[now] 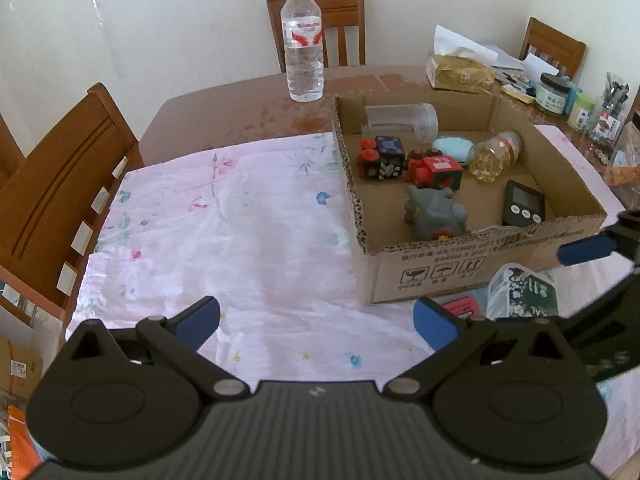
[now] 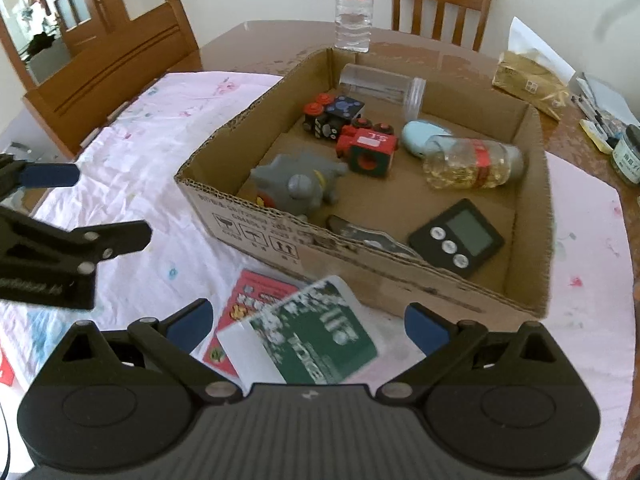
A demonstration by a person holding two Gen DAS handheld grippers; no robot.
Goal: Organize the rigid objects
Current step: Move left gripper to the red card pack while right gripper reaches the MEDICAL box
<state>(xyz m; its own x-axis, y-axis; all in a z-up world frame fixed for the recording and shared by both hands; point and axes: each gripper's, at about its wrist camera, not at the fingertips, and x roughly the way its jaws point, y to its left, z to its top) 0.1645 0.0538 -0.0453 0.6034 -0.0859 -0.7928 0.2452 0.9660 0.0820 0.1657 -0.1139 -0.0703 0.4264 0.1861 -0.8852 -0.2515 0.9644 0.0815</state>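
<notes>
Both grippers, left (image 1: 316, 326) and right (image 2: 306, 324), I hold wide open and empty; the brown cardboard box (image 2: 400, 280) already has toys inside, while the green-and-white carton (image 2: 304, 340) and flat red packet (image 2: 248, 296) wait outside.

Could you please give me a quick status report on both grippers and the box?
Left gripper open, empty. Right gripper open over green-and-white carton. Cardboard box holds toys, jars, timer. Red packet lies under carton.
</notes>
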